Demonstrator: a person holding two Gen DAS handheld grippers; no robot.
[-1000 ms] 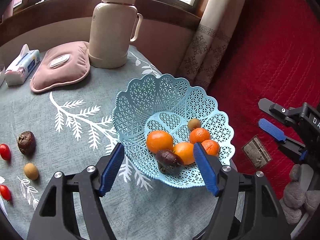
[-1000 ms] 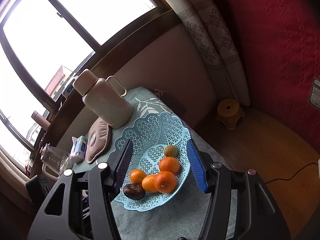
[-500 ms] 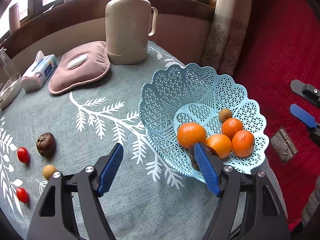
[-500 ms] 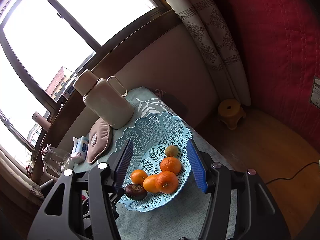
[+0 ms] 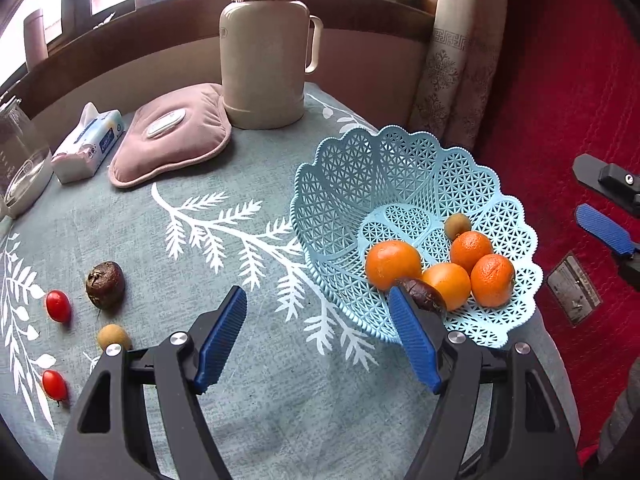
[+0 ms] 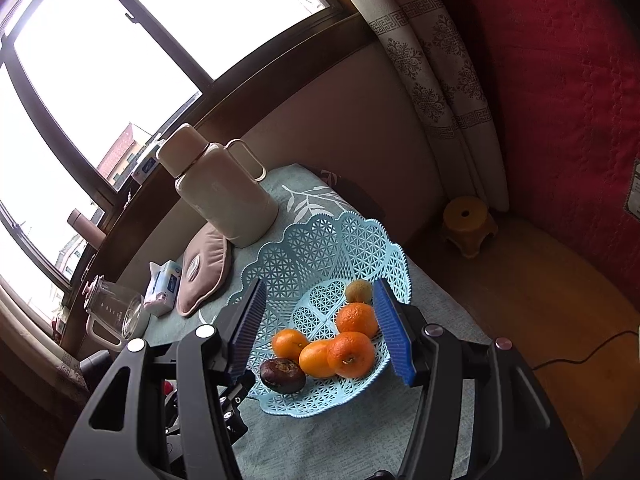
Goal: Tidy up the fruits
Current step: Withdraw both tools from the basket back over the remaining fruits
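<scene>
So the light blue lattice basket (image 5: 400,184) sits at the right edge of the table, on the grey-green leaf-print tablecloth (image 5: 248,176), and it's got four oranges (image 5: 394,264) bunched at its near side, a dark wrinkly passion fruit (image 5: 424,300) touching them, and one small brownish-green fruit (image 5: 458,226) a bit further back. The left gripper (image 5: 316,336) hangs over bare cloth just left of the basket with its blue pads spread wide and nothing between them; its right pad overlaps the basket rim in the left wrist view, but I can't tell if it actually touches. Off on the left side of the table there's loose fruit: another dark passion fruit (image 5: 105,285), two cherry tomatoes (image 5: 58,306), and a small tan round fruit (image 5: 114,337) near the gripper's left finger. The right gripper (image 6: 320,330) is above the basket's near side, jaws about halfway apart and empty, framing the fruit pile from its own view. At the back stand a cream thermos (image 5: 264,44), a pink hot-water pouch (image 5: 172,132) and a tissue pack (image 5: 88,144).
</scene>
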